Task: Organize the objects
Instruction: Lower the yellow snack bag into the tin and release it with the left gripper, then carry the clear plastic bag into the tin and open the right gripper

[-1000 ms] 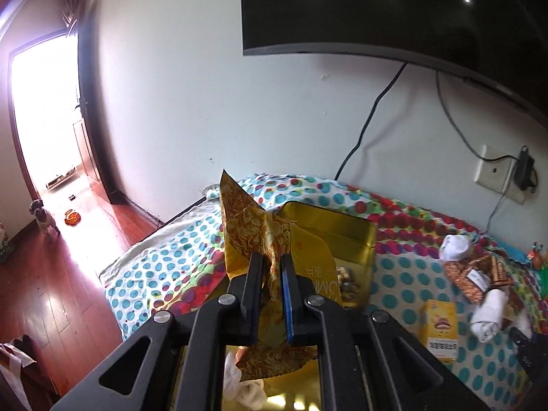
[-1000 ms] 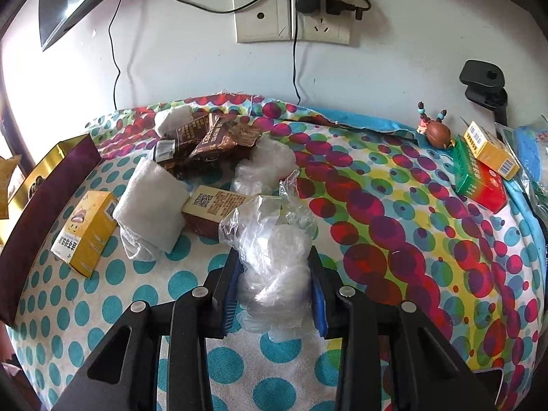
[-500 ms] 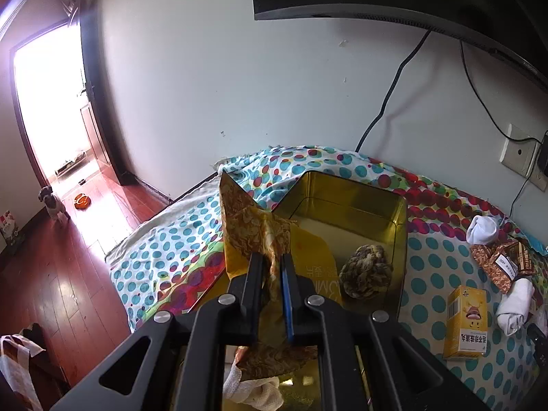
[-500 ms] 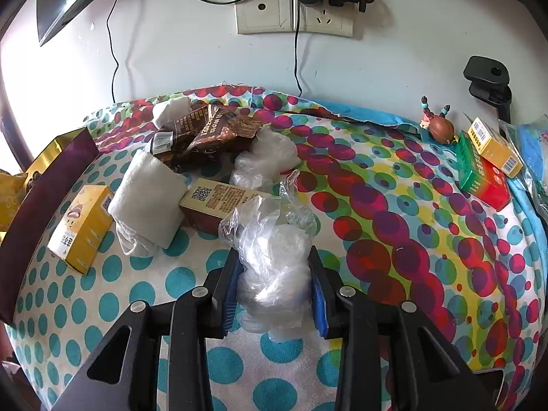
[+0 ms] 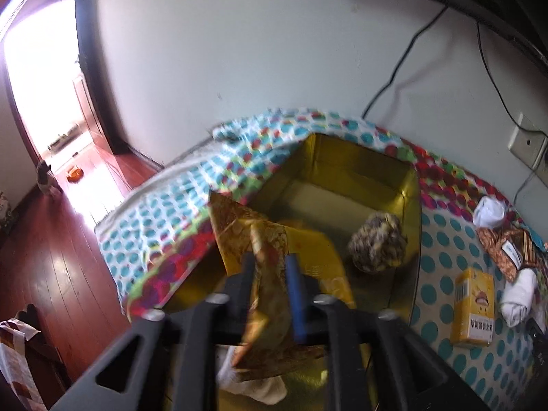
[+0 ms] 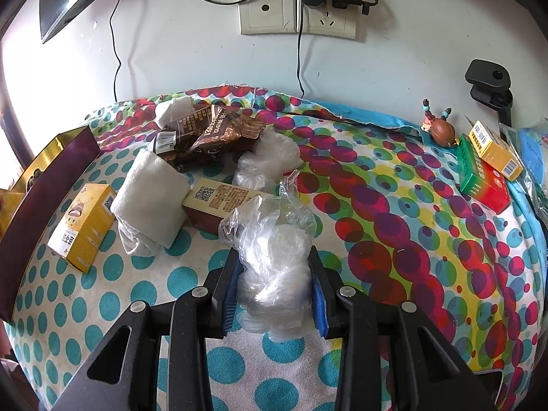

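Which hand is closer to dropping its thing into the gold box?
Left. Its tool holds the gold wrapper right over the gold box. The right tool holds its plastic bag over the tablecloth, box far left.

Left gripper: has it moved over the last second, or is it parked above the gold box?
Yes. The left gripper has tilted down and advanced over the gold box, whose interior now shows fully.

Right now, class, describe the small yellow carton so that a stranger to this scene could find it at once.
Start at the polka-dot tablecloth and go to its left side, by the gold-lined box. The small yellow carton lies flat between that box and a folded white cloth. Unlike the brown carton nearby, it is bright yellow with a cartoon face.
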`<state>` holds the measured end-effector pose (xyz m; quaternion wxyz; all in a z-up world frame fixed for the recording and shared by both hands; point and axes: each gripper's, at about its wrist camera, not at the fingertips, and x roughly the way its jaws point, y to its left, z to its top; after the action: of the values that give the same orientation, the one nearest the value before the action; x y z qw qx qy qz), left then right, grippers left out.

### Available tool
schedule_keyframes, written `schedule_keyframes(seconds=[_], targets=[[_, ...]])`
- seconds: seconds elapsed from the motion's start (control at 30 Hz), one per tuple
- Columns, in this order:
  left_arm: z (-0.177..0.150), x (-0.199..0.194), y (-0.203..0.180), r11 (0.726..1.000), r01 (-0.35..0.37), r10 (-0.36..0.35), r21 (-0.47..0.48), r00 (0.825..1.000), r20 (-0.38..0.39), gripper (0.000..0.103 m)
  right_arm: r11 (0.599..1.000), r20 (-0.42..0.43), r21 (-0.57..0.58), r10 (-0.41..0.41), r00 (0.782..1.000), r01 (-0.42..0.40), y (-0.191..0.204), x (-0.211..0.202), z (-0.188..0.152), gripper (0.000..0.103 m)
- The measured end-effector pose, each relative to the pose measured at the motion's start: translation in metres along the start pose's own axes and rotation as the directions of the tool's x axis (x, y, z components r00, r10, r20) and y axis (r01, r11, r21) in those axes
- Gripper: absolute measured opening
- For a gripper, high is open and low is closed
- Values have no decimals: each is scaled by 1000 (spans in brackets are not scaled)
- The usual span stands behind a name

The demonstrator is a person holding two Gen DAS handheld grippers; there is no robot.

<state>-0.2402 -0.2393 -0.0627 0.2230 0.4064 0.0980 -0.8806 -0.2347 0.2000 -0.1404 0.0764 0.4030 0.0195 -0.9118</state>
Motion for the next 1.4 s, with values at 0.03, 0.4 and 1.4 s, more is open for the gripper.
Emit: schedule_keyframes(seconds=[0.03, 0.4, 1.4], targets=[[-1, -2, -1, 1000, 6, -6, 13, 1000, -17, 79, 1000, 3, -1, 0, 1000, 0, 0, -1, 0, 33], [-132, -141, 38, 992, 118, -125, 43, 965, 231, 103, 997, 88, -58, -47, 995, 52, 13, -16, 0, 33], [-170, -114, 73, 991, 128, -118, -41, 975, 187, 103, 740, -58, -525, 462, 885, -421, 316, -57, -7, 33]])
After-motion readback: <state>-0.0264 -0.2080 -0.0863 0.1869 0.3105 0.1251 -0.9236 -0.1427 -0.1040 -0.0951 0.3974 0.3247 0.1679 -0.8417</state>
